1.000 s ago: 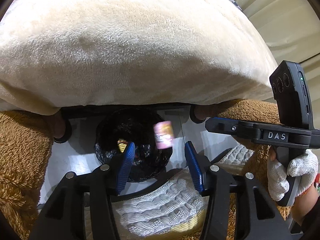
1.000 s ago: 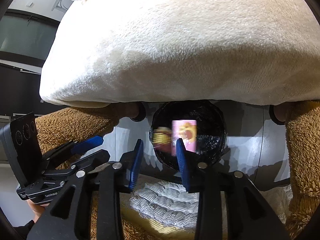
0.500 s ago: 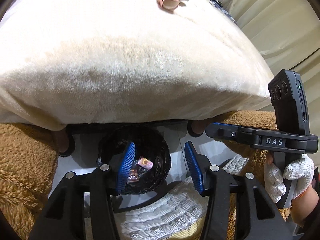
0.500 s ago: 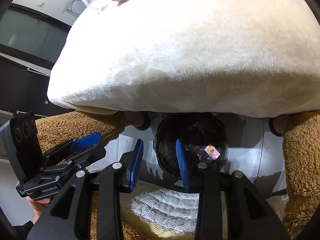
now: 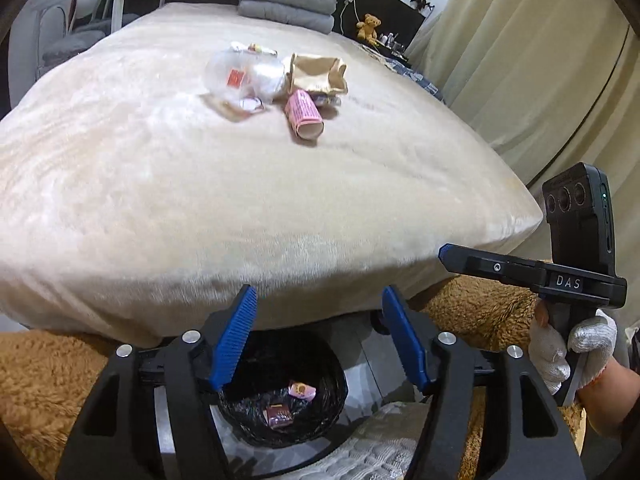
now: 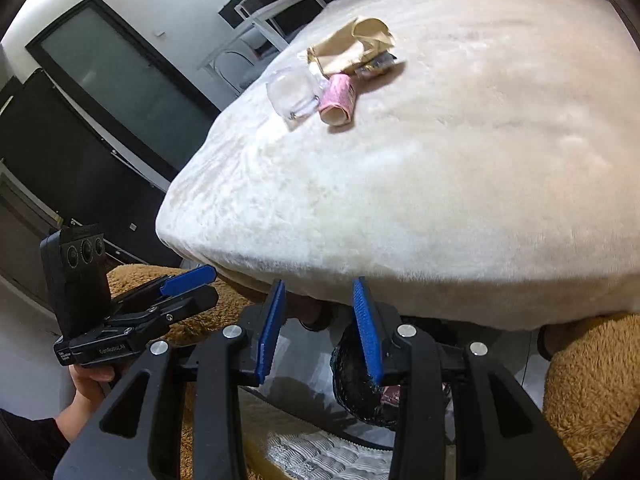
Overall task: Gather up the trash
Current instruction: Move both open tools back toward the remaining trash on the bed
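Observation:
Trash lies in a pile on the cream bed [image 5: 160, 184]: a pink paper cup [image 5: 303, 115] on its side, a clear plastic cup [image 5: 240, 72], a crumpled brown paper bag [image 5: 318, 72]. The same pile shows in the right wrist view: pink cup [image 6: 338, 98], clear cup [image 6: 291, 94], brown bag [image 6: 352, 46]. A black-lined bin [image 5: 320, 396] on the floor below the bed edge holds a pink wrapper [image 5: 302, 390] and a dark red wrapper [image 5: 279, 415]. My left gripper [image 5: 320, 336] is open and empty above the bin. My right gripper [image 6: 319, 330] is open and empty, left of the bin [image 6: 360, 384].
A brown fluffy rug [image 5: 36, 392] flanks the bin. Folded grey blankets [image 5: 286, 2] sit at the bed's far end. A white chair [image 5: 100, 0] stands at the far left, curtains [image 5: 532, 60] at the right. A white knitted cloth [image 6: 320, 456] lies near me.
The pink wrapper fell into the bin. Both grippers have tilted up and risen from over the bin, bringing the trash pile on the bed into view.

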